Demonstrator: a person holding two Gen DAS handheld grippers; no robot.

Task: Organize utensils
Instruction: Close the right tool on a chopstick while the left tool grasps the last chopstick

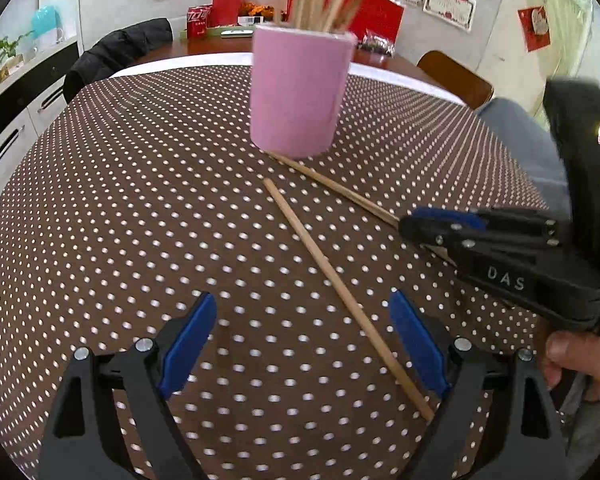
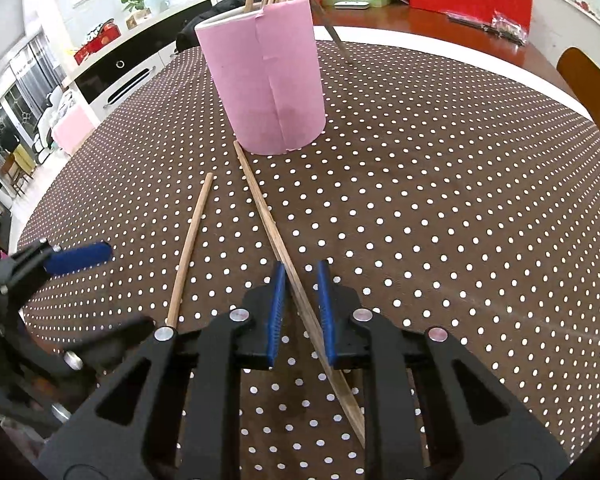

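The tablecloth (image 1: pixel 140 200) looks like matt woven cloth, brown with pale dots. The two loose chopsticks, one (image 2: pixel 190 248) to the left and one (image 2: pixel 268 216) between the right gripper's (image 2: pixel 301 312) pads, are plain wood, smooth and unvarnished (as are those standing in the cup). The cup (image 2: pixel 266 84) is wrapped in matt pink paper with a visible seam. Both grippers, the left (image 1: pixel 302 344) too, are matt black plastic with shiny metal pins and blue, finely ribbed pads (image 2: pixel 277 312). The far table (image 2: pixel 440 26) is glossy wood.

Home dining room: tablecloth (image 1: pixel 140 200), cabinets (image 1: pixel 16 120).
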